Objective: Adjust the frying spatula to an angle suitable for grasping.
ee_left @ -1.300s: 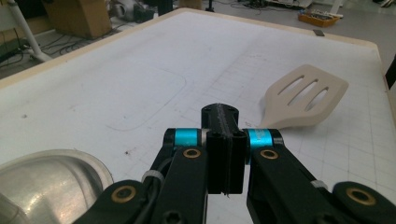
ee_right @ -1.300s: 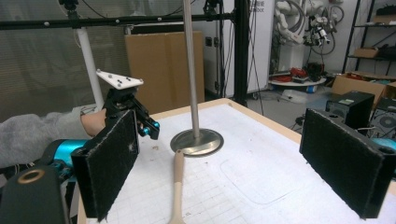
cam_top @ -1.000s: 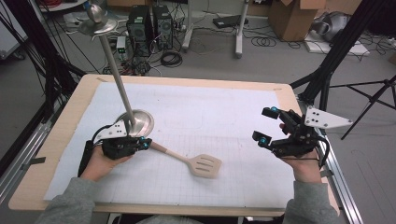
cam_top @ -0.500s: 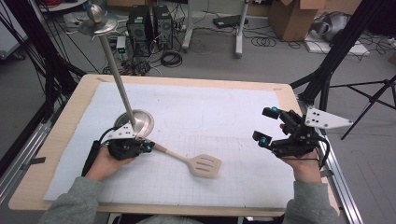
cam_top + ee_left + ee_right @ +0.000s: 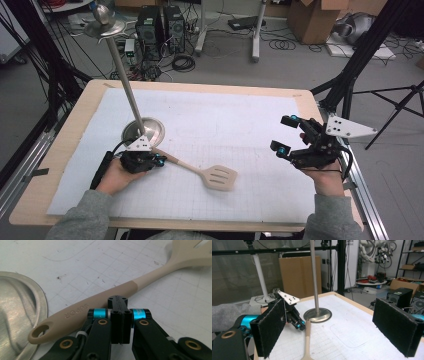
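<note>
The left gripper (image 5: pixel 119 315) is seen with its jaws pressed together, nothing between them, tips right at the handle of the beige spatula (image 5: pixel 202 172). The spatula is laid flat on the white mat (image 5: pixel 240 125), its handle end just beside the metal stand base (image 5: pixel 145 131). The right gripper (image 5: pixel 295 137) is held wide open, well apart.

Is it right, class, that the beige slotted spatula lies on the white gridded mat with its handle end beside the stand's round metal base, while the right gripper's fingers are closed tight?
Not quite. The right gripper has its fingers wide apart with nothing between them, as the right gripper view shows. The rest holds: the spatula lies on the mat, its handle end beside the stand's metal base.
</note>
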Demonstrator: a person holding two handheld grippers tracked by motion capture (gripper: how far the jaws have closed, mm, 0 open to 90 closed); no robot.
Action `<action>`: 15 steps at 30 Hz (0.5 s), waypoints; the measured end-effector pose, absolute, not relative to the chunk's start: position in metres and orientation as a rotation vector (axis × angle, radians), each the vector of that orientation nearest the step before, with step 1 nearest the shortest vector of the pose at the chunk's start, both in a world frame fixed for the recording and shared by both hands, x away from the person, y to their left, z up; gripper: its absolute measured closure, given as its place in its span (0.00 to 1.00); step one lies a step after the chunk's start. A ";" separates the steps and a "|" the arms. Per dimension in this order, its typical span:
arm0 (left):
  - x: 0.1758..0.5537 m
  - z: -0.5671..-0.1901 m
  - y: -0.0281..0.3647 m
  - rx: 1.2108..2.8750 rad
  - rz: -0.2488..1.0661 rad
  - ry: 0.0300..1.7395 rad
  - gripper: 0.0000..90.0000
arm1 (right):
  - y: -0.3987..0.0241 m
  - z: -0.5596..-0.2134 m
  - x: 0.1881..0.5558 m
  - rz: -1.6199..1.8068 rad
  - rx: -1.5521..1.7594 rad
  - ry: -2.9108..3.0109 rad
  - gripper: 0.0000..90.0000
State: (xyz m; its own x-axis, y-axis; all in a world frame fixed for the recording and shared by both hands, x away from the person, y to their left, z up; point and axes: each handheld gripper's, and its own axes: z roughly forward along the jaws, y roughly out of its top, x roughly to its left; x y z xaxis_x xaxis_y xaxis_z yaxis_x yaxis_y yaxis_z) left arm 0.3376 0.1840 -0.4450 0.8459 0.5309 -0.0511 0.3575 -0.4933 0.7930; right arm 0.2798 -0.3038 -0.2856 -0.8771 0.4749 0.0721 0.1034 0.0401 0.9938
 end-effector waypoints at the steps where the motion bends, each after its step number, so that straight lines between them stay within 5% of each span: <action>1: 0.338 -0.446 0.183 2.139 0.256 0.648 1.00 | -0.304 -0.286 0.280 1.913 0.595 2.049 0.12; 15: 0.348 -0.449 0.181 2.078 0.252 0.680 1.00 | -0.301 -0.288 0.283 1.890 0.601 2.070 0.12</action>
State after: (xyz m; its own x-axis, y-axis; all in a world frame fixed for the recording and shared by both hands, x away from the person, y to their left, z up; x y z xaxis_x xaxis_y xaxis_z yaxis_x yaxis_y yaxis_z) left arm 0.3481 0.1806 -0.4487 0.8275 0.5560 -0.0782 0.3714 -0.4375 0.8189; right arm 0.2830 -0.3006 -0.2885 -0.8760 0.4764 0.0751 0.1180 0.0607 0.9912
